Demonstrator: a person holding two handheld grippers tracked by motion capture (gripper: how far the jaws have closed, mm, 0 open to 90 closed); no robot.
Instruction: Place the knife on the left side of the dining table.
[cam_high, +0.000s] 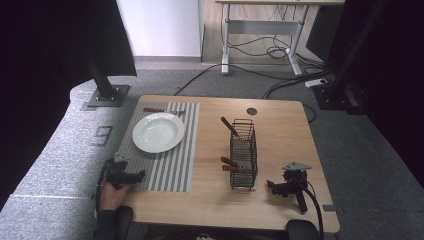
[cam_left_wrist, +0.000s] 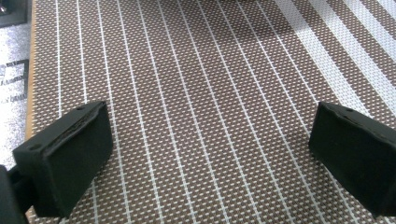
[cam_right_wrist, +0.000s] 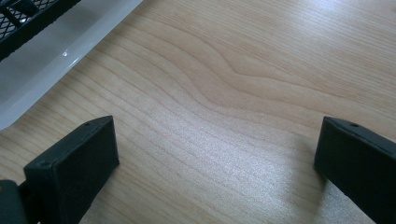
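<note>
Both tools stand wide and hold nothing. The left tool (cam_high: 134, 176) rests low over the striped placemat (cam_left_wrist: 196, 93), with the white plate (cam_high: 158, 132) just ahead of it. The right tool (cam_high: 272, 186) sits on the bare table (cam_right_wrist: 243, 79), with the wire cutlery basket (cam_high: 244, 152) close at its left. The wooden-handled cutlery (cam_high: 229, 126) looks light and stiff; I would pinch a handle where it juts above the basket's rim. The plate seems glazed, slick and breakable. No readable writing is visible.
</note>
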